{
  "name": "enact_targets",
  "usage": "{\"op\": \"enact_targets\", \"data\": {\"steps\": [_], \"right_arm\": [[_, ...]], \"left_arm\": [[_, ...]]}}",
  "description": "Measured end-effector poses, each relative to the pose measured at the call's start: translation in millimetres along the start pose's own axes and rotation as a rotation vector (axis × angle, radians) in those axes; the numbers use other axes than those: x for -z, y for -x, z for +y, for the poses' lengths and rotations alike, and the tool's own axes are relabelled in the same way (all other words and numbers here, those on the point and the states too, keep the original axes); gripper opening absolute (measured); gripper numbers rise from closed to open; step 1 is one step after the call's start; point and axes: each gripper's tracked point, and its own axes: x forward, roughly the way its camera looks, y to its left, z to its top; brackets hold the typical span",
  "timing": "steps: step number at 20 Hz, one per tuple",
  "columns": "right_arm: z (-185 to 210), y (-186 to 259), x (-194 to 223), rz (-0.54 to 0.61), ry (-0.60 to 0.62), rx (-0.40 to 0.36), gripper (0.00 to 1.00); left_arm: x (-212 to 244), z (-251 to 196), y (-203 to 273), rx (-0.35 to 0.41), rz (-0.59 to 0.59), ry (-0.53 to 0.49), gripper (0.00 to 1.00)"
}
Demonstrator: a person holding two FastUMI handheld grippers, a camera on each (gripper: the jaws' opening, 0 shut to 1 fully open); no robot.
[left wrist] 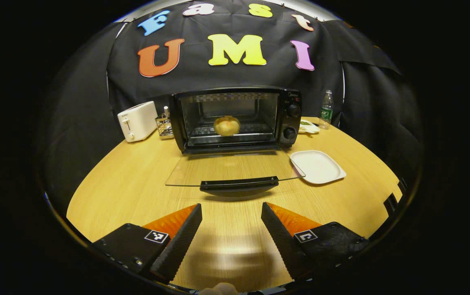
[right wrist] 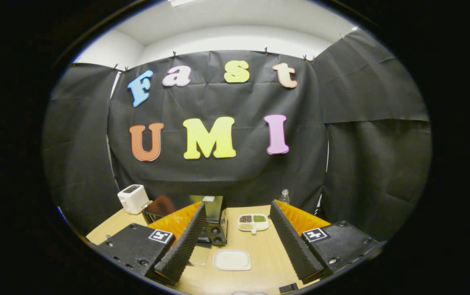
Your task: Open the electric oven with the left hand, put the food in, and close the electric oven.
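A black electric oven [left wrist: 235,119] stands at the back of the wooden table [left wrist: 120,184]. Its glass door [left wrist: 235,169] lies folded down flat, with the black handle [left wrist: 239,183] at the front edge. A round yellowish food item [left wrist: 227,125] rests on the rack inside. My left gripper [left wrist: 231,217] hovers open above the table, a little short of the door handle, holding nothing. In the right gripper view my right gripper [right wrist: 238,229] is open and raised high over the table; the oven [right wrist: 202,221] sits below, partly behind its left finger.
An empty white plate [left wrist: 317,166] [right wrist: 232,259] lies right of the open door. A white toaster [left wrist: 137,121] and a small wire rack [left wrist: 163,125] stand left of the oven. A divided dish [right wrist: 253,222] and a water bottle [left wrist: 326,109] sit at the back right.
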Motion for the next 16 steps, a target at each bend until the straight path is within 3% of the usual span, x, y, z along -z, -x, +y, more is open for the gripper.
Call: {"op": "enact_targets", "data": {"steps": [2,3,9,11,12,16], "right_arm": [[-4.8,-2.0,1.3,0.008,0.006,0.007,0.96],[-5.7,-3.1,3.4,0.016,0.004,0.009,1.0],[-20.3,-14.4,9.5,0.039,-0.003,0.031,0.96],[-22.6,-17.9,15.7,0.06,-0.017,0.034,0.96],[-24.2,-19.8,16.6,0.065,-0.02,0.035,1.0],[-31.1,-25.4,18.9,0.071,-0.021,0.048,0.96]], "left_arm": [[7.7,-3.4,-15.7,0.004,0.029,0.009,0.95],[11.0,-2.7,-22.3,-0.003,0.045,0.023,0.95],[15.3,0.2,-53.4,-0.017,0.087,0.014,0.96],[17.5,0.3,-58.5,-0.015,0.095,0.014,0.96],[17.6,-1.7,-59.9,-0.009,0.097,0.009,0.96],[20.1,-1.9,-65.0,-0.012,0.11,0.008,0.96]]}}
